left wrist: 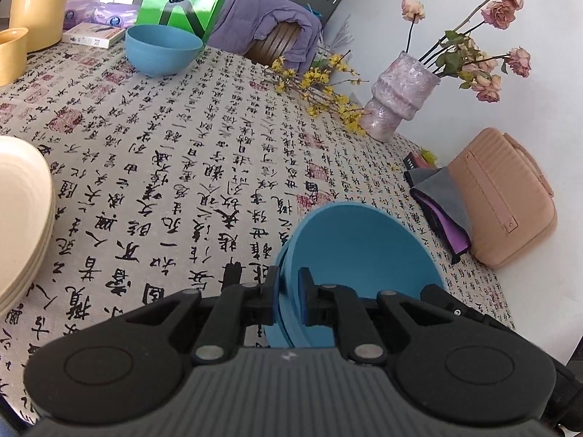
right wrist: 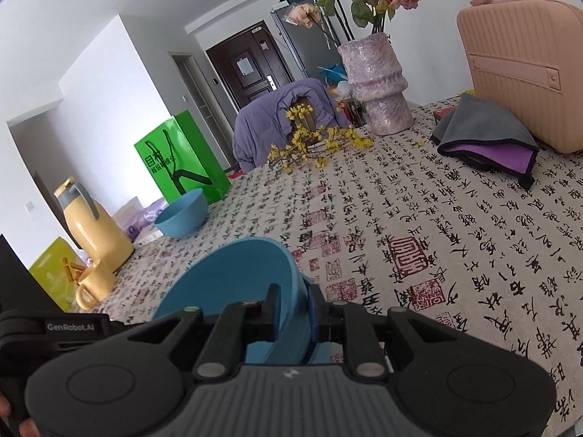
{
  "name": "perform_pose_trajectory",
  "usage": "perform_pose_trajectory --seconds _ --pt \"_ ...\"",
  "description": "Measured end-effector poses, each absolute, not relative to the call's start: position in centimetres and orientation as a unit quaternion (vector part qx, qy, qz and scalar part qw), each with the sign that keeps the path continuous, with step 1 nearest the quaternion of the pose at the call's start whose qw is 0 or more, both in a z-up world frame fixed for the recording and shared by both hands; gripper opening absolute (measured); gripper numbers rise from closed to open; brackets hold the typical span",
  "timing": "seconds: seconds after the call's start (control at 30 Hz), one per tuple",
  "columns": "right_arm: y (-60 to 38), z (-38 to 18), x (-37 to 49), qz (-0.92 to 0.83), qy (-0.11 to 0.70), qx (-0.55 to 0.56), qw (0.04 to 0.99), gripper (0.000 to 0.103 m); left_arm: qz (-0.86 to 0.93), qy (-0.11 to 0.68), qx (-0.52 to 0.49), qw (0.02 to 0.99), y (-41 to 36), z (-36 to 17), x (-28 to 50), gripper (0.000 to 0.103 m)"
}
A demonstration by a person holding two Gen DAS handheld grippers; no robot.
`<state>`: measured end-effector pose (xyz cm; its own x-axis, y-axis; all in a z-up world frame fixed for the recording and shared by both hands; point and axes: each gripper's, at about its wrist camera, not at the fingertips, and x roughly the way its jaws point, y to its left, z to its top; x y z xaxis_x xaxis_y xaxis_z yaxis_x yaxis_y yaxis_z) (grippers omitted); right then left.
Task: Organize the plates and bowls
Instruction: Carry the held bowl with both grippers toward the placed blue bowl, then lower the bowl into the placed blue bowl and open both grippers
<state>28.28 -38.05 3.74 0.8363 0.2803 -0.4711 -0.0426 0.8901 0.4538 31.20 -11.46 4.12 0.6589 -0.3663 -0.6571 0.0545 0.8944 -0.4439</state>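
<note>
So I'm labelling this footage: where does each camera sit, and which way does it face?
Left wrist: on the left tongs, facing down across the calligraphy-print tablecloth; they are shut on stacked blue plastic bowls.
Right wrist: on the right tongs, facing towards the lone blue bowl; they grip the stack's rim.
Shared: the stack, lone bowl, lilac textured vase, pink ribbed case.

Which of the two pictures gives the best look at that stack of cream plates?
The left wrist view is the only one showing the stack of cream plates: several rims layered at the left edge on the calligraphy tablecloth, though cut off by the frame. The right wrist view shows none of it.
</note>
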Motion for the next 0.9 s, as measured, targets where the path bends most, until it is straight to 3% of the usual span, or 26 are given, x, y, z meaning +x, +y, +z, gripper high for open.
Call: perform_pose_trajectory --seconds 0.2,0.4,0.63,0.73,0.87,0.9 --pt "-38.3 3.6 28.5 0.080 0.274 0.212 0.935 0.019 -0.118 0.394 -0.196 0.890 -11.5 4.0 31.4 0.011" --pt "-37.9 4.5 28.0 0.074 0.253 0.190 0.946 0.030 -0.129 0.376 -0.182 0.899 -11.2 4.4 30.8 0.011" --pt "-35.6 6.2 27.1 0.096 0.226 0.153 0.957 0.043 -0.135 0.353 -0.156 0.912 -8.7 4.8 28.6 0.023" --pt "-33.8 6.8 26.6 0.114 0.216 0.136 0.960 0.049 -0.132 0.334 -0.143 0.922 -6.6 5.3 27.0 0.037" --pt "-30.8 7.3 25.7 0.162 0.203 0.116 0.959 0.056 -0.108 0.302 -0.123 0.939 -3.7 5.9 24.6 0.047" --pt "-29.9 7.2 25.5 0.175 0.201 0.111 0.957 0.059 -0.101 0.295 -0.117 0.943 -3.0 5.9 24.1 0.058"
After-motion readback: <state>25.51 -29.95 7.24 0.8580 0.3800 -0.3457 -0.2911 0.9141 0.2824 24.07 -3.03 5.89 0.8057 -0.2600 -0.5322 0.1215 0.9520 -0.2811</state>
